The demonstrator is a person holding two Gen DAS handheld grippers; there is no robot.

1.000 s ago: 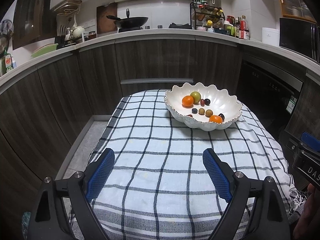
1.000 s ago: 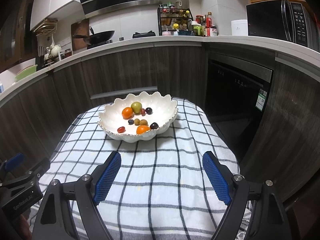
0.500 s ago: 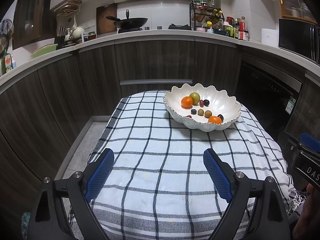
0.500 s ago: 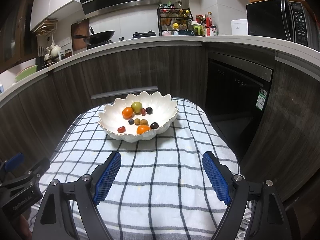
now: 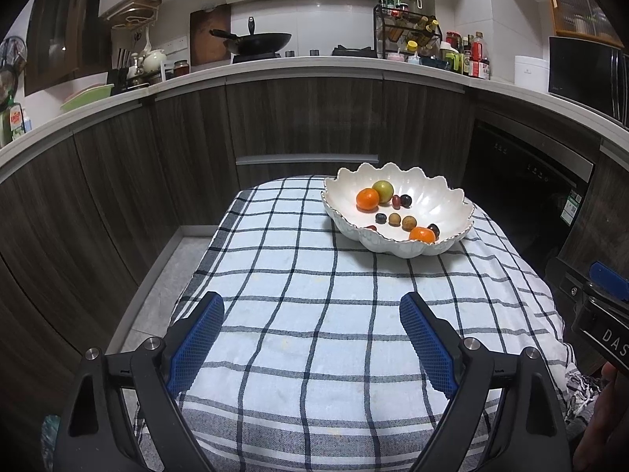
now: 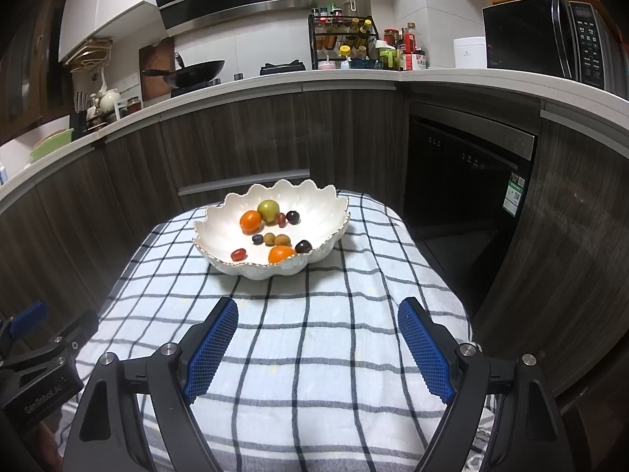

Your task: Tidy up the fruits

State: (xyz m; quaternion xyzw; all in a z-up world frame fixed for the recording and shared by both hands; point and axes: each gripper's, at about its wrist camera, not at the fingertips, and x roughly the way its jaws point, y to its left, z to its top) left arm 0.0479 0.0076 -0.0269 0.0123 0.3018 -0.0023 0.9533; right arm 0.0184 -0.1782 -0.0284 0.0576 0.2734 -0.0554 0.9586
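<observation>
Both claws unmoved since before, left claw (image 5: 310,338) wide, bowl (image 5: 444,204) unshifted

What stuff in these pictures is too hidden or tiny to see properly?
- Left wrist view: the small red fruit is half hidden behind the bowl rim.
- Both views: the bottle labels on the spice rack are too small to read.
- Left wrist view: the right gripper is cut off by the frame edge.
- Both views: the tablecloth hides the table under it.
</observation>
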